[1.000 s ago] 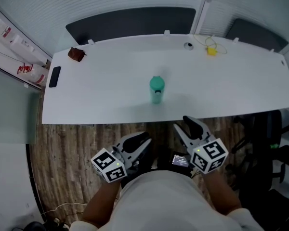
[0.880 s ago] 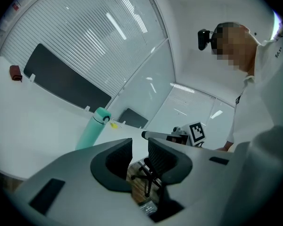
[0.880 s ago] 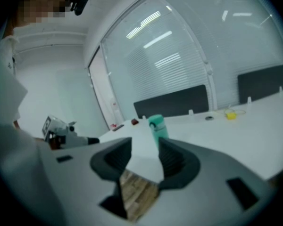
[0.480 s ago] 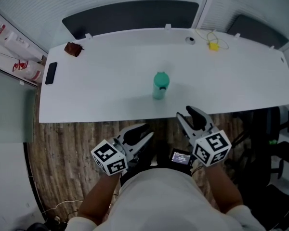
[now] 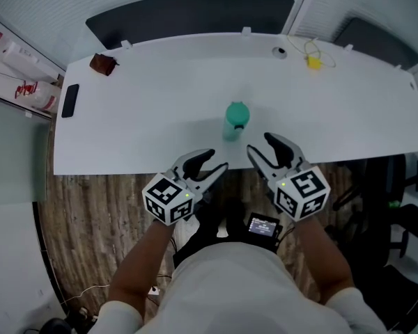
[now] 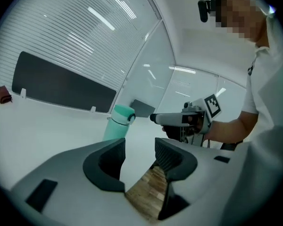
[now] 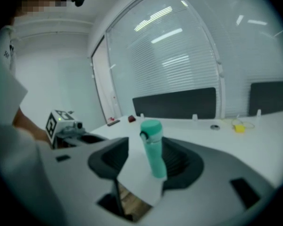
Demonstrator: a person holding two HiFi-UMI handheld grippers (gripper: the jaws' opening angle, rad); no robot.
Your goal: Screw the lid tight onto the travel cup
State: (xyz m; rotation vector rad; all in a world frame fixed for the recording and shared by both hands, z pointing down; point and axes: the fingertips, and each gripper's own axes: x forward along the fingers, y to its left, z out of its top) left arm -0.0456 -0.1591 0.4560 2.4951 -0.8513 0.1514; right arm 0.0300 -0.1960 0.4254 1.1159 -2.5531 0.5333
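The teal travel cup (image 5: 235, 119) stands upright with its lid on, near the front of the white table (image 5: 146, 117). Both grippers hover at the table's front edge, short of the cup and not touching it. My left gripper (image 5: 210, 162) is below-left of the cup, its jaws open after just widening, with nothing between them. My right gripper (image 5: 263, 146) is just below-right of the cup, also open after just widening, and empty. In the left gripper view the cup (image 6: 119, 124) stands ahead, with the right gripper (image 6: 179, 119) to its right. The right gripper view lines the cup (image 7: 153, 147) up ahead between its jaws.
A black phone (image 5: 70, 100) and a small brown object (image 5: 102, 64) lie at the table's left end. A yellow item with a cable (image 5: 313, 61) and a cable grommet (image 5: 281, 50) sit at the back right. Dark panels stand behind the table, and a chair (image 5: 397, 186) at its right.
Both grippers have moved forward from above the wooden floor to the table's front edge, closer to the cup. Their jaws stand wider apart than before.
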